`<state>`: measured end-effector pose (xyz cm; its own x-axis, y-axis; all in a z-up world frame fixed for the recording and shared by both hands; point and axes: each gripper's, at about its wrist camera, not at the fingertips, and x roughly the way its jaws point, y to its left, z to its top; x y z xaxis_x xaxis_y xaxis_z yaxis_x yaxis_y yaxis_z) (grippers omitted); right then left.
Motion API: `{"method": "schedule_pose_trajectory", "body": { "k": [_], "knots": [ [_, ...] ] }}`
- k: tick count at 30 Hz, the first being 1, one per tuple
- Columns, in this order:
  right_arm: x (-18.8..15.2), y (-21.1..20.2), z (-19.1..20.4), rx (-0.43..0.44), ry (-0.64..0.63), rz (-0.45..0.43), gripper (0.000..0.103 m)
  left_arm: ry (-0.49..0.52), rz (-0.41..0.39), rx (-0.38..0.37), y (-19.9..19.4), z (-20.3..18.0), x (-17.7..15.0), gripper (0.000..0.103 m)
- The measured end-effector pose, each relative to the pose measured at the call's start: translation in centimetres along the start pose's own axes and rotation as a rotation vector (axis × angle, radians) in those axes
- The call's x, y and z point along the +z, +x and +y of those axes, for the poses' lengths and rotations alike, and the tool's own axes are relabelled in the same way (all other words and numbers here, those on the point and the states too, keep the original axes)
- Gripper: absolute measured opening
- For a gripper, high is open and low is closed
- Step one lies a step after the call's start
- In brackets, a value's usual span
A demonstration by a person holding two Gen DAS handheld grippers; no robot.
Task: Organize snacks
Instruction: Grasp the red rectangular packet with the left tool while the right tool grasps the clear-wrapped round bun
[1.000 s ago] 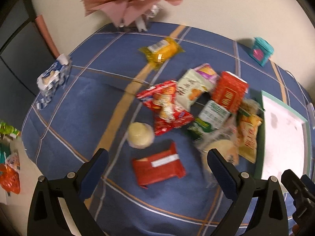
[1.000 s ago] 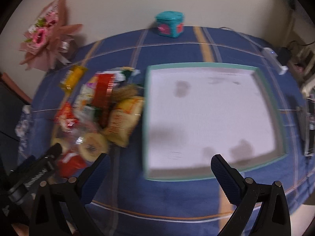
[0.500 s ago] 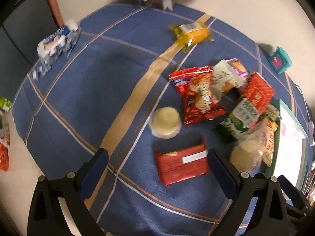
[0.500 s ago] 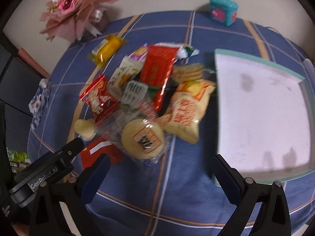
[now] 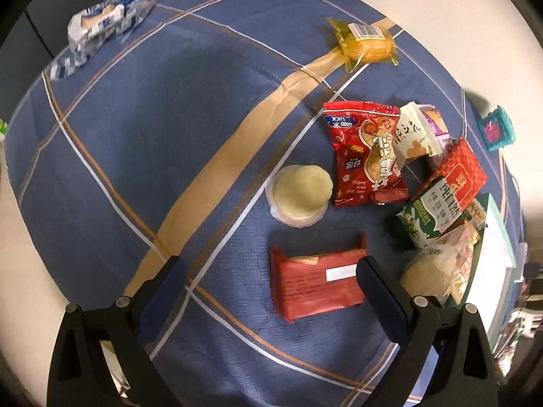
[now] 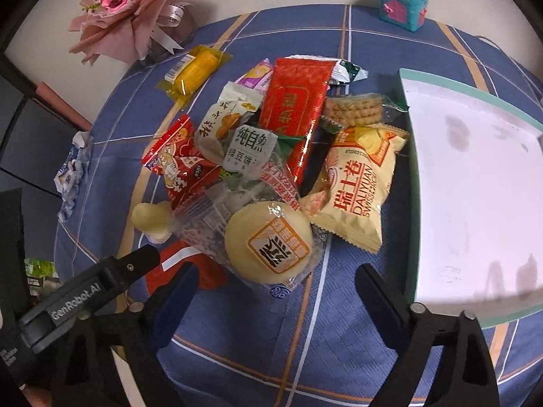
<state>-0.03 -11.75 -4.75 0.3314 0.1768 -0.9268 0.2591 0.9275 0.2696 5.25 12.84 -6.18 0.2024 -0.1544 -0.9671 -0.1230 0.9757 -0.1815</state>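
Blue tablecloth [image 5: 142, 156] lies bare left of the snack pile [image 6: 271, 156]; left tool [image 5: 271, 274] gapes empty, right tool [image 6: 275, 281] closing on nothing.

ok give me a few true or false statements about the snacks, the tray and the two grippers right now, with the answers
1. The white tray with the teal rim has no snacks in it. True.
2. The left gripper is clamped on the flat red packet. False: its jaws stand wide, with the packet on the cloth between them, not pinched.
3. The yellow wrapped snack lies apart from the main pile. True.
4. The right gripper is holding the round pale bun in clear wrap. False: its jaws are closing but nothing is gripped; the bun lies just ahead of them.
5. The teal toy box sits inside the tray. False: it stands on the blue tablecloth near the wall.
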Motion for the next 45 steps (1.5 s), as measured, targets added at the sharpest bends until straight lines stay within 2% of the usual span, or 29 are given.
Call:
{"method": "schedule_pose_trajectory", "body": {
  "k": [4,8,14,17,19,23,26,30,38,45],
  "knots": [
    [0.4,0.3,0.4,0.007,-0.009,-0.007,0.084,-0.016,0.011,-0.014,0.1,0.3,0.2,0.099],
    [0.9,1.0,0.4,0.005,-0.013,0.003,0.079,-0.031,0.040,-0.082,0.5,0.3,0.4,0.099],
    [1.1,2.3,0.2,0.018,0.000,0.024,0.065,-0.004,0.068,-0.072,1.3,-1.0,0.6,0.099],
    [1.2,2.4,0.1,0.025,0.002,0.025,0.062,-0.008,0.087,-0.074,1.8,-1.4,0.6,0.099],
    [1.2,2.4,0.0,0.016,0.001,0.025,0.061,-0.011,0.093,-0.075,2.4,-1.8,0.4,0.095],
    [0.9,2.6,-0.2,0.010,-0.005,0.030,0.059,-0.010,0.101,-0.063,2.9,-2.1,0.1,0.078],
    [0.9,2.6,-0.3,0.010,-0.002,0.033,0.058,-0.001,0.097,-0.046,3.7,-2.8,-0.6,0.076],
    [0.6,2.7,-0.3,0.009,-0.009,0.036,0.056,0.018,0.080,-0.041,3.6,-3.7,-1.2,0.063],
    [0.2,1.7,-0.4,0.012,-0.014,0.033,0.051,0.031,0.061,-0.071,2.8,-4.7,-1.8,0.060],
    [-0.1,-0.1,-1.6,0.061,0.019,0.009,0.050,0.043,-0.013,-0.076,0.3,-6.1,-2.5,0.060]
  ]
}}
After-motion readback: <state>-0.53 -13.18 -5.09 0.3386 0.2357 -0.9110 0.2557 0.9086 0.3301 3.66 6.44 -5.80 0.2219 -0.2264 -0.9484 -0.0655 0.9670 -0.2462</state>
